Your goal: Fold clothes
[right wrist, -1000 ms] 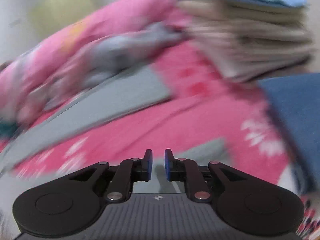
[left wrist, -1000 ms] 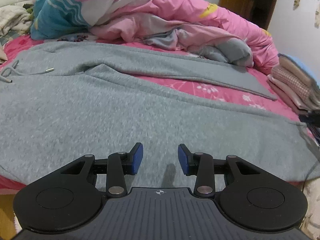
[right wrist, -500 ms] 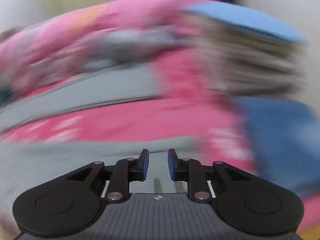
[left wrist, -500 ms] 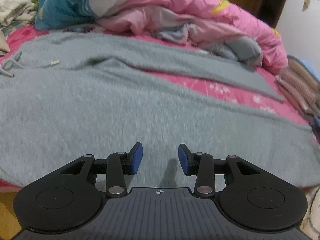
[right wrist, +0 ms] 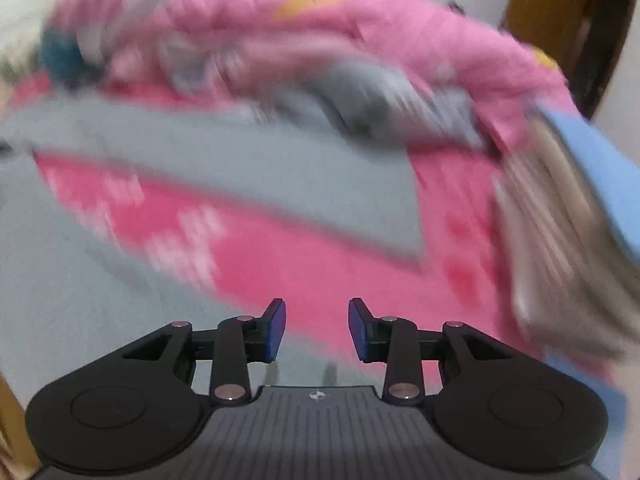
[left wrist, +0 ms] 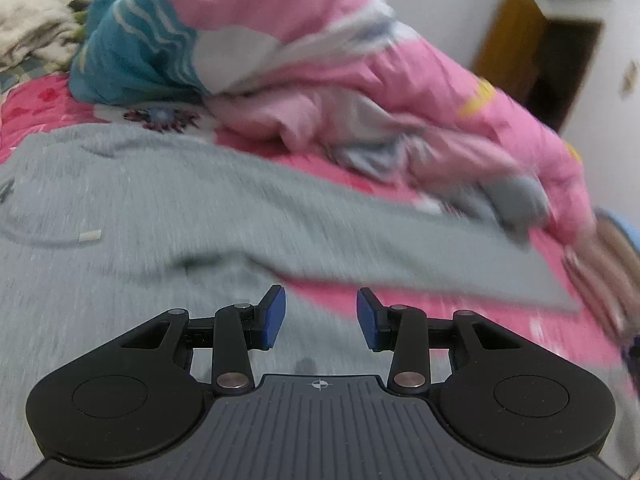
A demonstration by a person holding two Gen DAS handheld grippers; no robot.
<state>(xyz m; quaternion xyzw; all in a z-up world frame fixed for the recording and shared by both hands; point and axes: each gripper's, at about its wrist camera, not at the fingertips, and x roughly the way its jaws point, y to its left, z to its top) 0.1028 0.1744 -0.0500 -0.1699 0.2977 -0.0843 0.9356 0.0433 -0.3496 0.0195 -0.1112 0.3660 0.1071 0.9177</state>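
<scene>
Right gripper [right wrist: 316, 330] is opening, empty, above the trousers [right wrist: 72, 280]; left gripper [left wrist: 320, 322] gapes empty; blurred aim risks pinching bedsheet [right wrist: 320, 264] instead.

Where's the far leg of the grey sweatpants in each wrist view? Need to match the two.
Left wrist: far leg runs as a grey band from centre-left to its cuff at right, above the tool tips.
Right wrist: far leg crosses the upper middle, cuff at centre-right.
Shared landmark: pink quilt heaped behind it.
</scene>
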